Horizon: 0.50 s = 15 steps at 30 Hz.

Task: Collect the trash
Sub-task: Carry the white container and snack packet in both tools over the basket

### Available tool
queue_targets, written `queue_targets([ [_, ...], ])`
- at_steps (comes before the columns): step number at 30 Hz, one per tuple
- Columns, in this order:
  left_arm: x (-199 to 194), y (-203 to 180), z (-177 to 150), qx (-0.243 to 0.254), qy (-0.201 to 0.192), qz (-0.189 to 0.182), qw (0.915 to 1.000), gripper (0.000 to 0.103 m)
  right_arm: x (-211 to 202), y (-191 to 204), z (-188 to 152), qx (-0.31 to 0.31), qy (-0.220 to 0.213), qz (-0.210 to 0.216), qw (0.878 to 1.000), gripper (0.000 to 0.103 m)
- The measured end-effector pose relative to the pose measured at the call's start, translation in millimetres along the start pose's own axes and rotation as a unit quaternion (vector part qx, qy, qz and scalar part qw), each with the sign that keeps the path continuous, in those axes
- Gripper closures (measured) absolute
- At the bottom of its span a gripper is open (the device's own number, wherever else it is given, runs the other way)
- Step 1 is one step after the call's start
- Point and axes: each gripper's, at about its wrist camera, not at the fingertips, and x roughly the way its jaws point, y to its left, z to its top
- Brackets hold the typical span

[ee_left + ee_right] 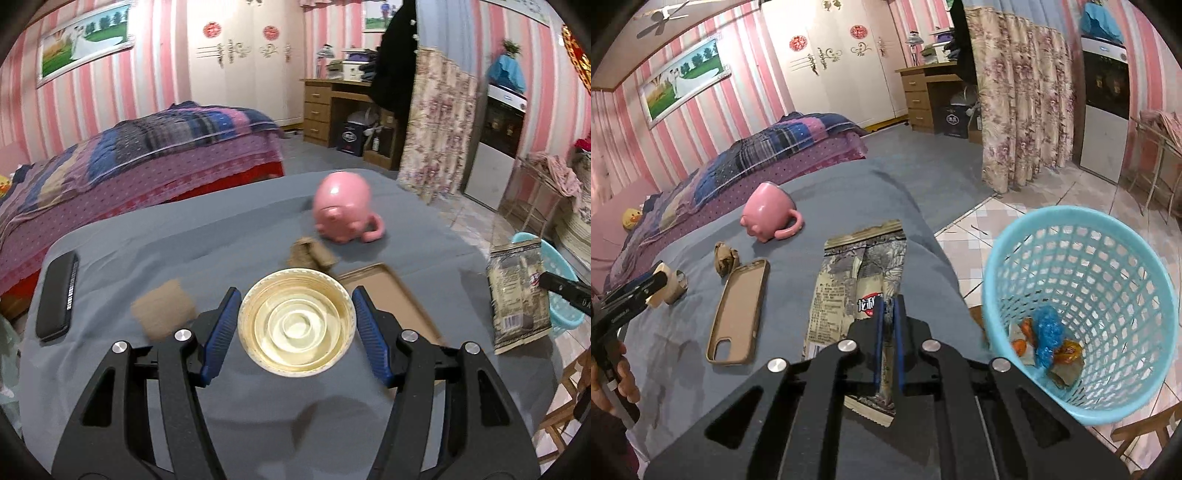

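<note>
Trash in the left wrist view is a shallow paper cup (296,322) at the frame's centre between the left tool's (295,328) blue pads, which stand spread about as wide as its rim; whether they press it I cannot tell, and being light and crushable it wants a gentle hold across the rim. In the right wrist view the right tool (888,339), pressed together, pinches a limp, crinkly snack wrapper (857,295) near its lower edge at centre frame, over the grey worktop (831,199), the blue basket (1082,306) at right; the wrapper's bottom is hidden behind the tool.
</note>
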Motion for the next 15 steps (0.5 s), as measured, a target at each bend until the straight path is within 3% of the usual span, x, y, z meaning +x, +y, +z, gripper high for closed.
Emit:
queue_targets([
  [7, 1.9, -57.9, 21.7, 0.015, -0.016, -0.040, 0.9989, 0.042, -23.4, -30.9, 10.0, 0.032, -0.034, -0.019, 0.999, 0.097],
  [15, 3.7, -131.0, 44.1, 0.043, -0.040, -0.091, 0.9941, 0.042, -54.8, -92.4, 20.9, 0.071, -0.071, -0.093, 0.991, 0.097],
])
